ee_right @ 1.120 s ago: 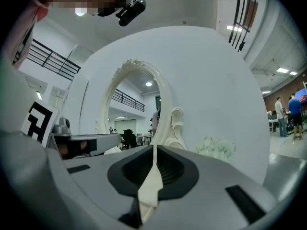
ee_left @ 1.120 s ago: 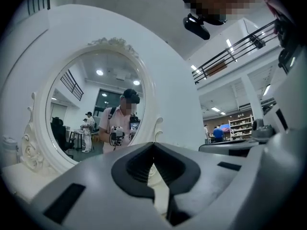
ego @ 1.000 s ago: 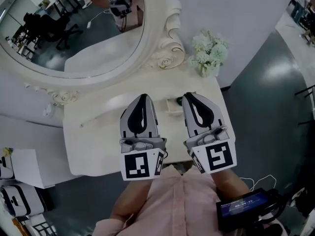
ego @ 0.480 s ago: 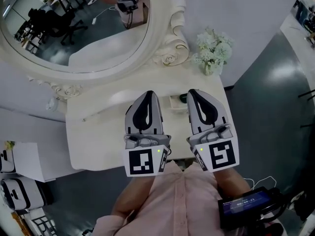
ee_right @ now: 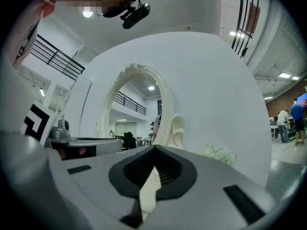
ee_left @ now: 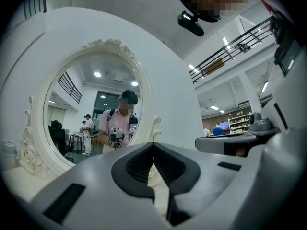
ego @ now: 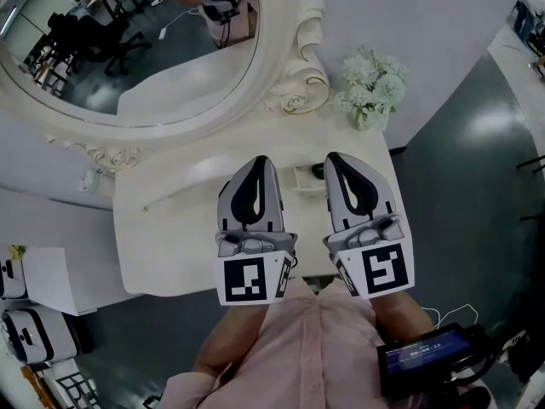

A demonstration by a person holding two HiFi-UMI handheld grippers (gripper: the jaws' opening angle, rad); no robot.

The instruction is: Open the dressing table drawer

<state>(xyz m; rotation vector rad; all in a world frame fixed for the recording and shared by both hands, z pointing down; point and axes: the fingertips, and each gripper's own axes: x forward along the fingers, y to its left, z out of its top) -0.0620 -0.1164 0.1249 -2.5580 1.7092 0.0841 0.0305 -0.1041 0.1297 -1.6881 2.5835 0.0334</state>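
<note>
The cream dressing table (ego: pixel 162 228) stands below me with its oval mirror (ego: pixel 128 49) at the back. No drawer front shows in any view; it lies under the table's near edge, behind my grippers and shirt. My left gripper (ego: pixel 253 162) and right gripper (ego: pixel 334 157) hover side by side over the table top and point level towards the mirror. Both are shut with nothing between the jaws. In the left gripper view the left gripper (ee_left: pixel 153 145) has its tips meeting in front of the mirror (ee_left: pixel 91 123). The right gripper (ee_right: pixel 154 148) looks the same in its own view.
A bunch of white flowers (ego: pixel 368 88) stands at the table's back right corner. A small dish (ego: pixel 305 180) lies on the top between the two grippers. White furniture (ego: pixel 38 313) stands on the dark floor at the left, and a device with a screen (ego: pixel 426 356) hangs by my right hip.
The head view has shifted a little, so the table sits slightly lower in the picture. Both grippers keep the same place over the table top.
</note>
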